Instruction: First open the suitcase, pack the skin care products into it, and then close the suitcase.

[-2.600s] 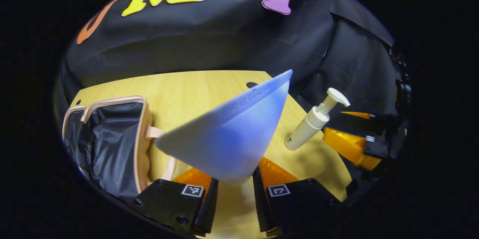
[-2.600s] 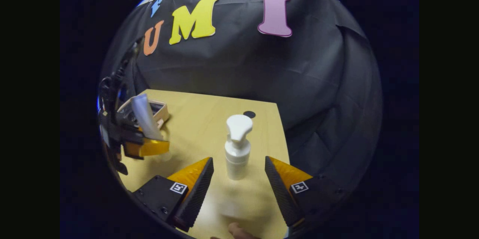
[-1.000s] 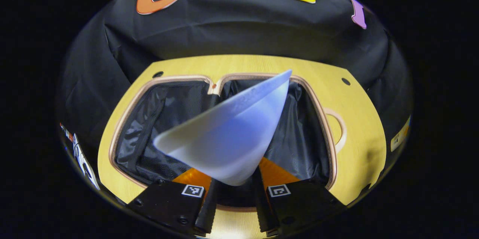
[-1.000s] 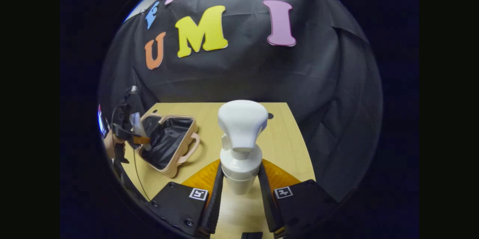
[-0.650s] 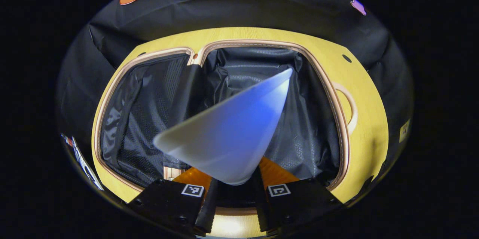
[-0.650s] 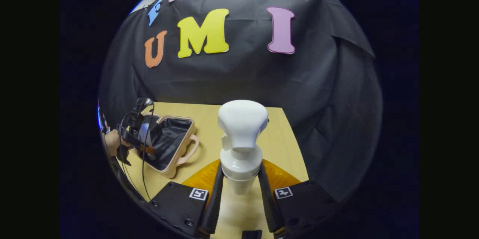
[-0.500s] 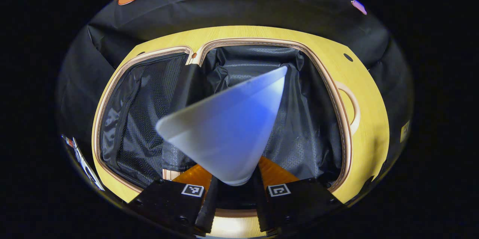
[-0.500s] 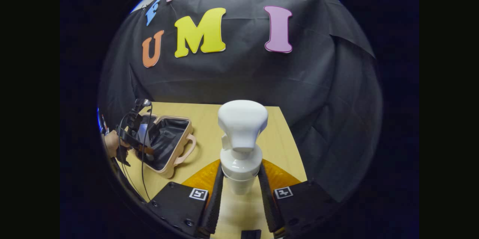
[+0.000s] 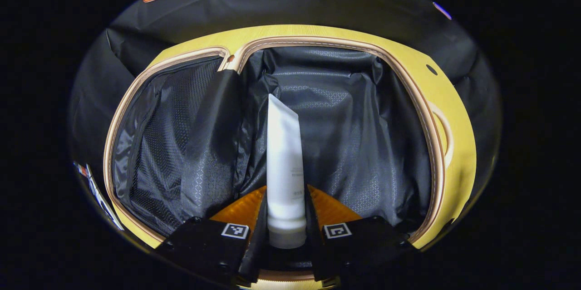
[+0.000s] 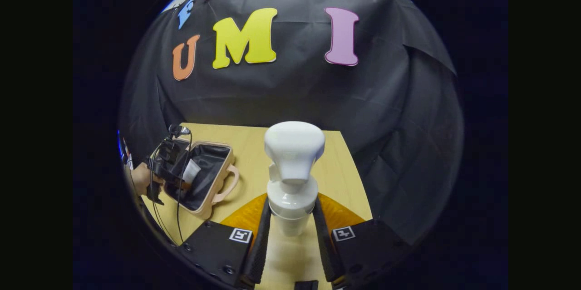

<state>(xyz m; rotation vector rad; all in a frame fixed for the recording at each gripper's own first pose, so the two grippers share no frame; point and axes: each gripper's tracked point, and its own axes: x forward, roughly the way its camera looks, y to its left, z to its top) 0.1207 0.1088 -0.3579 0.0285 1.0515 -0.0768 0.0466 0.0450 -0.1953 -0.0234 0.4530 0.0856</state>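
Observation:
The suitcase (image 9: 426, 113) lies open on the table, beige rim around black lining, mesh pocket in its left half. My left gripper (image 9: 286, 231) hangs low over the right half, shut on the cap end of a white tube (image 9: 283, 163) that points forward into the case. My right gripper (image 10: 292, 235) is shut on the body of a white pump bottle (image 10: 292, 163), held upright above the table. In the right gripper view the suitcase (image 10: 222, 188) sits at the left, with the left gripper (image 10: 184, 181) and its tube (image 10: 190, 174) over it.
The wooden table (image 10: 338, 176) has its far and right edges close to the black cloth wall. A hand (image 10: 141, 180) and trailing cables sit at the table's left edge beside the suitcase. Round holes mark the tabletop (image 9: 432, 70).
The left gripper carried the tube from the table over the open suitcase and lowered it; the tube has swung down to point into the case. The right gripper shut on the pump bottle and lifted it.

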